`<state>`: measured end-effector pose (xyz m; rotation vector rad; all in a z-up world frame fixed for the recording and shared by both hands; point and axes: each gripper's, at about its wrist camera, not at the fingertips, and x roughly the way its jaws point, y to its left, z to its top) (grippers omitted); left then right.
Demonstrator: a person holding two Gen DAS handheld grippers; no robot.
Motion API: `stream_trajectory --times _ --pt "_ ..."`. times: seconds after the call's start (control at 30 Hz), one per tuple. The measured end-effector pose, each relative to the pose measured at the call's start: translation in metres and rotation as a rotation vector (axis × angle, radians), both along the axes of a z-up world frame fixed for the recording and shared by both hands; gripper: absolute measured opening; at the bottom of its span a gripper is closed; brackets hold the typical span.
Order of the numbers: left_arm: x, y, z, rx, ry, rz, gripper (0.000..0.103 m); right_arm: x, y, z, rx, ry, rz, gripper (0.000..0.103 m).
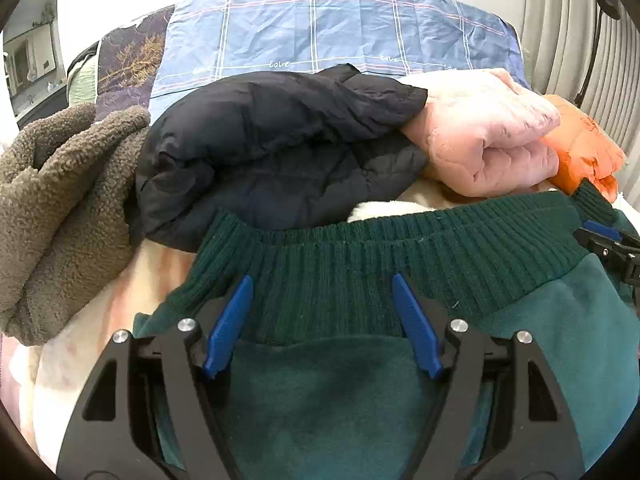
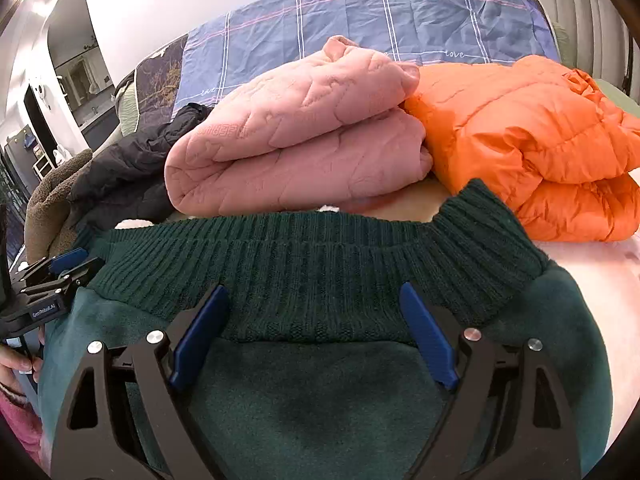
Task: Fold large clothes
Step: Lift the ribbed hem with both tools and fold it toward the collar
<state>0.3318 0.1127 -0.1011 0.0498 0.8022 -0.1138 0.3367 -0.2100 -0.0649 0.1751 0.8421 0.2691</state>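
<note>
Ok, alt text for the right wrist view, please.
The right gripper, open, hovers over the ribbed hem of a dark green sweater lying flat. Behind it sit a folded pink jacket and an orange jacket, with a black jacket further left. The left gripper shows at the left edge.

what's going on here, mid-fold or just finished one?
A person is working on a dark green sweater with a handheld gripper in each hand. Both the left gripper and right gripper are open over its ribbed hem, gripping nothing. The sweater lies flat on the bed. Behind it sit a folded pink jacket and orange jacket, with a black jacket and brown fleece bunched to the left.
</note>
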Motion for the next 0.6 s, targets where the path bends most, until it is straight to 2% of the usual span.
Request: stream_trajectory --times 0.1,0.17,0.23,0.3,0.37,0.43,0.47,0.5,0.53,0.57,0.6 --pt "0.0 0.0 0.0 0.002 0.001 0.006 0.074 0.0 0.003 0.0 -0.019 -0.007 -0.008 0.087" --pt "-0.005 -0.003 0.002 0.028 -0.028 0.021 0.076 -0.002 0.004 0.003 -0.033 -0.009 -0.014 0.087" --pt "-0.015 -0.007 0.007 0.075 -0.05 0.054 0.079 -0.009 0.002 0.013 -0.051 0.004 -0.036 0.087" --pt "-0.029 -0.006 0.019 0.081 -0.046 0.051 0.08 -0.023 -0.006 0.032 -0.033 0.004 -0.053 0.087" --pt "-0.047 0.0 0.034 0.053 -0.079 0.038 0.082 -0.045 -0.029 0.059 -0.006 -0.07 -0.097 0.088" --pt "-0.065 0.016 0.043 0.027 -0.103 0.053 0.084 -0.062 -0.056 0.072 -0.014 -0.127 -0.17 0.089" --pt "-0.068 0.022 0.04 0.024 -0.095 0.066 0.086 -0.065 -0.067 0.069 -0.025 -0.113 -0.199 0.089" --pt "-0.07 0.033 0.026 0.036 -0.056 0.099 0.093 -0.065 -0.075 0.057 -0.041 -0.072 -0.221 0.089" --pt "-0.069 0.039 0.012 0.036 -0.023 0.107 0.096 -0.06 -0.082 0.03 -0.106 0.029 -0.245 0.091" --pt "-0.075 0.047 -0.003 -0.017 -0.037 0.099 0.098 -0.055 -0.086 -0.001 -0.141 0.118 -0.246 0.101" --pt "-0.076 0.054 -0.007 -0.084 -0.037 0.102 0.098 -0.057 -0.098 -0.023 -0.044 0.147 -0.245 0.101"
